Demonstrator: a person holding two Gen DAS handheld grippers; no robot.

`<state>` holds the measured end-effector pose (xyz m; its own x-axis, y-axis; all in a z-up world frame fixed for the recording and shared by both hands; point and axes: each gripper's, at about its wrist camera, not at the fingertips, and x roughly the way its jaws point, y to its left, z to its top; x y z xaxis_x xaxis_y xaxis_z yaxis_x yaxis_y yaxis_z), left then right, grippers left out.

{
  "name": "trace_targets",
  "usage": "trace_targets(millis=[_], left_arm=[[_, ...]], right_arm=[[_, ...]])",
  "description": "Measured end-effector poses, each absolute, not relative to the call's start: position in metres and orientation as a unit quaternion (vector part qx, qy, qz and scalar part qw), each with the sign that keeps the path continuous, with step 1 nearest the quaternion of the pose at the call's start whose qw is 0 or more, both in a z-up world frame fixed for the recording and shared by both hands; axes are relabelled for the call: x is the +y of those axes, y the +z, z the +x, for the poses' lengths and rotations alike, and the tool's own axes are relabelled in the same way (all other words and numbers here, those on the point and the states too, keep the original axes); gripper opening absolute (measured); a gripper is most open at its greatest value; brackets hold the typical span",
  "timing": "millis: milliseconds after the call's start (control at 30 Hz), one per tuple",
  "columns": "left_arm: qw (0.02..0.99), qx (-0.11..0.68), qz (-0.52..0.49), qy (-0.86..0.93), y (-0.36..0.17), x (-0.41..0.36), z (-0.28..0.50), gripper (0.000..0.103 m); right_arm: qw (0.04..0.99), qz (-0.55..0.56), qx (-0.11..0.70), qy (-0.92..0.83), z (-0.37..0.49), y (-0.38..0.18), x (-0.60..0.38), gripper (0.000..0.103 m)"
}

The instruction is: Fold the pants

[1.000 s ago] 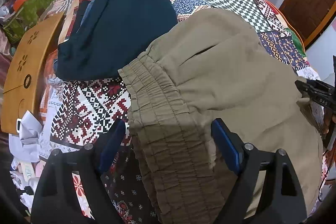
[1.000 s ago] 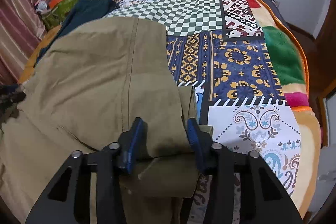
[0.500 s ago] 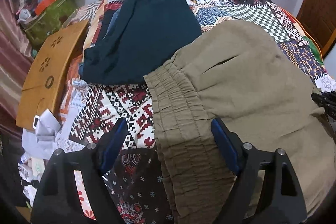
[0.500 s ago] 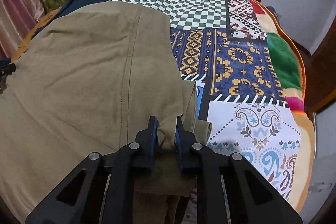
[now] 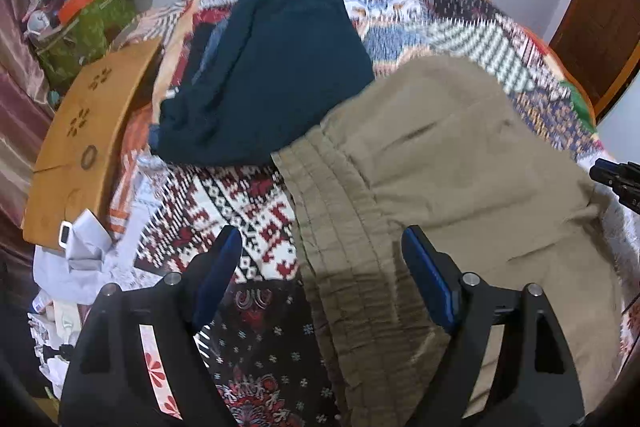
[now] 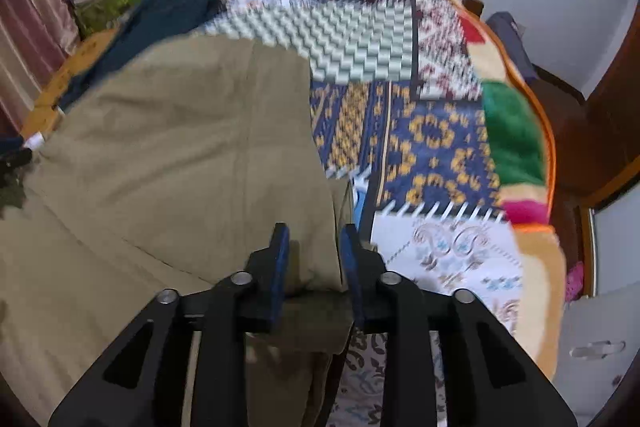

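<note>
Khaki pants [image 5: 460, 179] lie folded on a patchwork bedspread [image 5: 240, 203], with the elastic waistband [image 5: 340, 227] to the left. My left gripper [image 5: 320, 279] is open and hovers over the waistband, its blue pads either side of it. My right gripper [image 6: 314, 267] is part open around the right edge of the pants [image 6: 180, 167]; the folded cloth edge lies between its blue pads [image 6: 280, 267], not pinched. The right gripper's tip also shows at the right edge of the left wrist view [image 5: 618, 179].
A dark teal folded garment [image 5: 272, 75] lies behind the waistband. A wooden lap table [image 5: 84, 143] and a cluttered green bag [image 5: 92, 19] stand left of the bed. Loose white clothes [image 5: 80, 259] lie at the near left. A wooden door [image 5: 600, 27] is at the right.
My right gripper, shut on the pants' edge half a second ago, has opened partway. Both cameras have pulled back and up, with motion blur. The left gripper stays open.
</note>
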<state>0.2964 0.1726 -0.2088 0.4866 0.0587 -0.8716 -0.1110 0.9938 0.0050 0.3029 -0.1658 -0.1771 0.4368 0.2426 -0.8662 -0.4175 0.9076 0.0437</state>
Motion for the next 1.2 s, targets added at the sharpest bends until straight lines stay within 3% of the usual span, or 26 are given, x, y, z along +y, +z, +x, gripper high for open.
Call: trace_targets(millis=[67, 267, 533, 833, 1067, 1133, 1200], left_arm=[[0.866, 0.496, -0.036, 0.048, -0.197, 0.18, 0.3, 0.083], [0.867, 0.491, -0.045, 0.071, -0.184, 0.202, 0.329, 0.086], [0.837, 0.532, -0.107, 0.073, -0.225, 0.225, 0.373, 0.086], [0.8, 0.581, -0.134, 0.061, -0.285, 0.228, 0.4, 0.09], [0.787, 0.592, -0.173, 0.031, -0.299, 0.231, 0.406, 0.092], [0.788, 0.588, -0.178, 0.017, -0.299, 0.23, 0.407, 0.081], [0.786, 0.586, -0.198, 0.006, -0.299, 0.231, 0.408, 0.071]], right_arm=[[0.856, -0.081, 0.47, 0.2, 0.303, -0.161, -0.165, 0.05], [0.881, -0.059, 0.418, 0.216, 0.319, -0.131, -0.152, 0.066], [0.878, -0.058, 0.417, 0.227, 0.372, -0.148, -0.123, 0.066], [0.852, -0.07, 0.467, 0.226, 0.434, -0.205, -0.096, 0.066], [0.826, -0.067, 0.514, 0.22, 0.469, -0.244, -0.08, 0.066], [0.827, -0.037, 0.515, 0.221, 0.472, -0.247, -0.082, 0.065], [0.817, 0.003, 0.528, 0.234, 0.474, -0.251, -0.086, 0.052]])
